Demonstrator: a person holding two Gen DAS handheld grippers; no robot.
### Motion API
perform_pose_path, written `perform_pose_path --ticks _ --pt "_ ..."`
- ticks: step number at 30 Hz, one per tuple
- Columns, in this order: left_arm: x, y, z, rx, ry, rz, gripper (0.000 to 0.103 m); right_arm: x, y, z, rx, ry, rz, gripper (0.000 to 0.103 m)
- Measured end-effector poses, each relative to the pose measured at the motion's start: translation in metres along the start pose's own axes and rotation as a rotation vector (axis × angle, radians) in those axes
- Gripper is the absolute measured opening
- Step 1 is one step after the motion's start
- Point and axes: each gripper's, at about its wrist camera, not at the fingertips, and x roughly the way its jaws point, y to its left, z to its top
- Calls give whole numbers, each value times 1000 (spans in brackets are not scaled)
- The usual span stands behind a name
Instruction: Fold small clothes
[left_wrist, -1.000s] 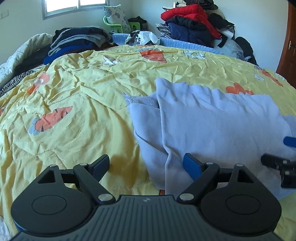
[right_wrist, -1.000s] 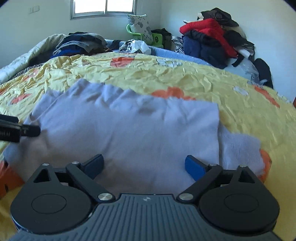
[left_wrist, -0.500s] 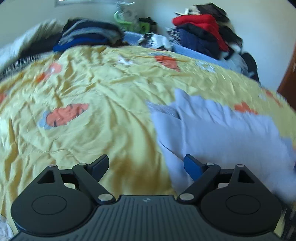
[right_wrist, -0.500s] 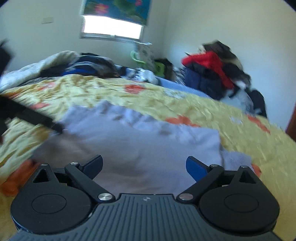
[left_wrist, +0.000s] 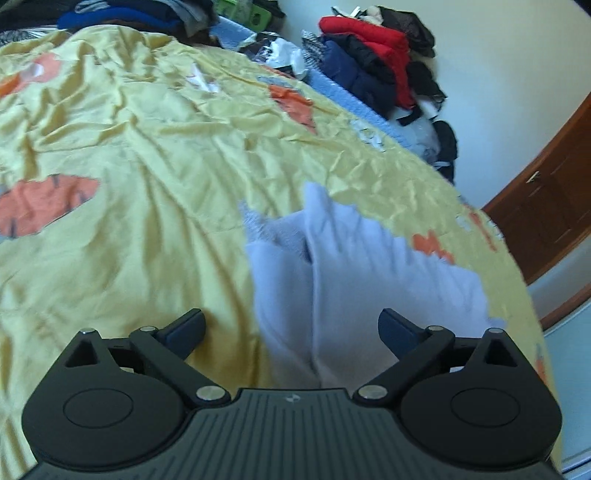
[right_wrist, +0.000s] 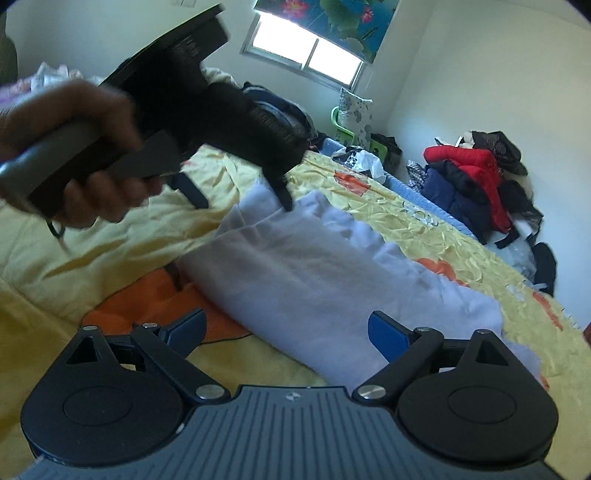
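A pale lilac garment (left_wrist: 369, 273) lies folded flat on the yellow bedspread (left_wrist: 129, 155); one layer overlaps another along its left side. My left gripper (left_wrist: 291, 326) hovers over the garment's near left edge. Its jaws are opening, the cloth lies below the gap, and the pads touch nothing. In the right wrist view the garment (right_wrist: 314, 273) runs from centre to right. My right gripper (right_wrist: 286, 326) stands open above its near edge, holding nothing. That view also shows the left gripper (right_wrist: 240, 197) held by a hand (right_wrist: 74, 147), with one fingertip (right_wrist: 287, 202) near the garment's far corner.
A heap of red and navy jackets (left_wrist: 373, 48) and a dark folded stack (left_wrist: 122, 14) sit beyond the bed. A brown door (left_wrist: 546, 206) is on the right. An orange patch (right_wrist: 147, 295) shows beside the garment. A window (right_wrist: 306, 55) and a green chair (right_wrist: 343, 129) are at the back.
Both cameras have swung and rolled. The left gripper rose and came close in the right view, its jaws a little wider. The right gripper has left the left view. The garment stayed flat.
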Motion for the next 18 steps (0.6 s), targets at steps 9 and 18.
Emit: perform_pose_path --ticks 9,18 --pt "34 2 20 -55 37 -250 103 19 34 5 -178 -9 -158 93" --pt "63 6 40 -80 58 -368 102 48 53 24 -230 -32 -200 86"
